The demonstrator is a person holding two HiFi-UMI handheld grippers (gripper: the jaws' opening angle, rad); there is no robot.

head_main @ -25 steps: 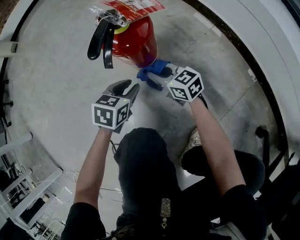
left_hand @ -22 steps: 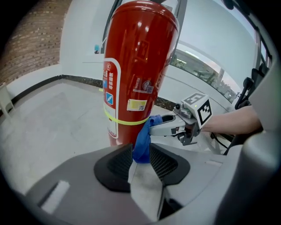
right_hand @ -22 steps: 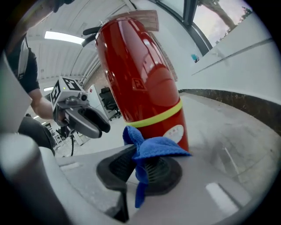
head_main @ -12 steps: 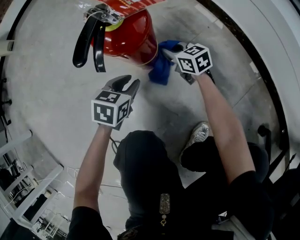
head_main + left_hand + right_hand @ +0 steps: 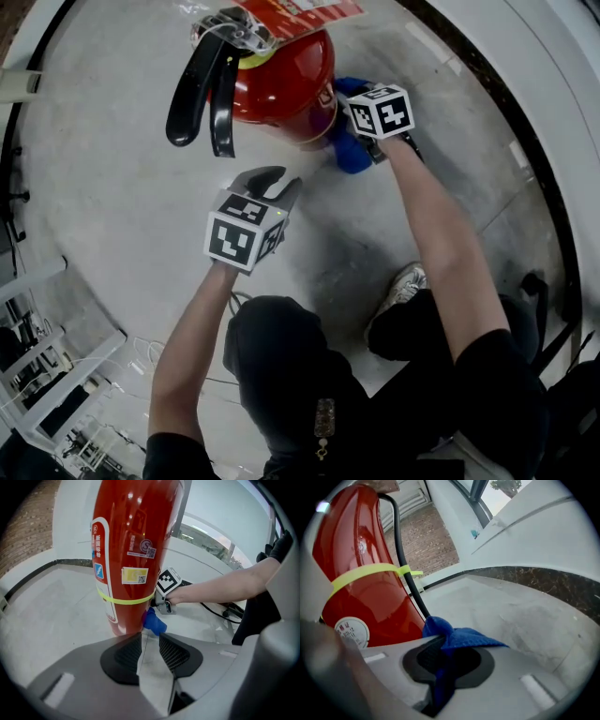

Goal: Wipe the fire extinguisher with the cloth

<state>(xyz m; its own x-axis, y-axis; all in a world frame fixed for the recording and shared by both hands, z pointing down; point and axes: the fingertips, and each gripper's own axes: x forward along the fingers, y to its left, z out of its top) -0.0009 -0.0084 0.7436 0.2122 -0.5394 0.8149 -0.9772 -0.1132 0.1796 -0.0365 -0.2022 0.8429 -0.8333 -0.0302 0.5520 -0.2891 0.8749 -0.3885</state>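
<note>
A red fire extinguisher [image 5: 281,80] stands upright on the concrete floor, with black levers [image 5: 202,89], a yellow band and a black hose [image 5: 401,550]. My right gripper [image 5: 354,141] is shut on a blue cloth [image 5: 352,155] and holds it against the cylinder's lower right side. In the right gripper view the cloth [image 5: 459,637] bunches out of the jaws beside the red body [image 5: 361,592]. My left gripper [image 5: 275,180] hovers open and empty in front of the extinguisher's base [image 5: 126,550], apart from it. The left gripper view shows bare floor between its pads [image 5: 176,651], with the cloth [image 5: 152,622] beyond.
A dark kerb and a white curved wall [image 5: 487,84] run close behind and to the right of the extinguisher. The person's shoe [image 5: 403,286] is on the floor below the right arm. A white rack [image 5: 37,375] stands at lower left. Black cables [image 5: 220,613] lie on the floor.
The right gripper has carried the cloth from the extinguisher's front round to its right side and lower against the body. The left gripper has stayed almost in place, still open.
</note>
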